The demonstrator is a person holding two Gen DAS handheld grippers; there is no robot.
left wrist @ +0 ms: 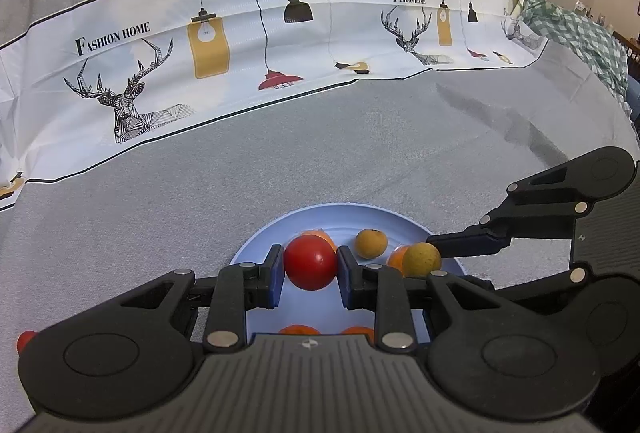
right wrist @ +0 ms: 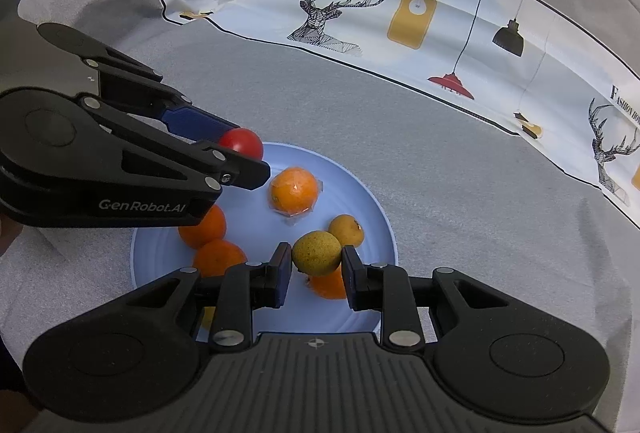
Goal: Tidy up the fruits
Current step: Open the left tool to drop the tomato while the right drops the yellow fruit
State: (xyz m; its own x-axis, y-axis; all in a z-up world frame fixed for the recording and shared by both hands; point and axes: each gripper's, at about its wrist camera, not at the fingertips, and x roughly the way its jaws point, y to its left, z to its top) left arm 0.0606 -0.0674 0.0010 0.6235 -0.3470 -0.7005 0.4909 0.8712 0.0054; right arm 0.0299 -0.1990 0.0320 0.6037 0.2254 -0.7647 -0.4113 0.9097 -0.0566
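A pale blue plate [right wrist: 372, 209] lies on the grey cloth and holds several oranges [right wrist: 294, 191] and a small yellow fruit [right wrist: 347, 231]. My left gripper [left wrist: 311, 265] is shut on a red tomato [left wrist: 310, 263] above the plate's rim [left wrist: 256, 237]; the tomato also shows in the right wrist view [right wrist: 242, 141]. My right gripper [right wrist: 316, 261] is shut on a yellow-green round fruit [right wrist: 317, 253] above the plate; that fruit also shows in the left wrist view [left wrist: 421, 259], held by the right gripper's fingers [left wrist: 460, 241].
A white printed cloth with deer and lamps [left wrist: 224, 45] runs along the back of the grey-covered table [left wrist: 360, 137]. A green checked cloth [left wrist: 576, 33] lies at the far right. A small red object [left wrist: 25, 339] sits at the left edge.
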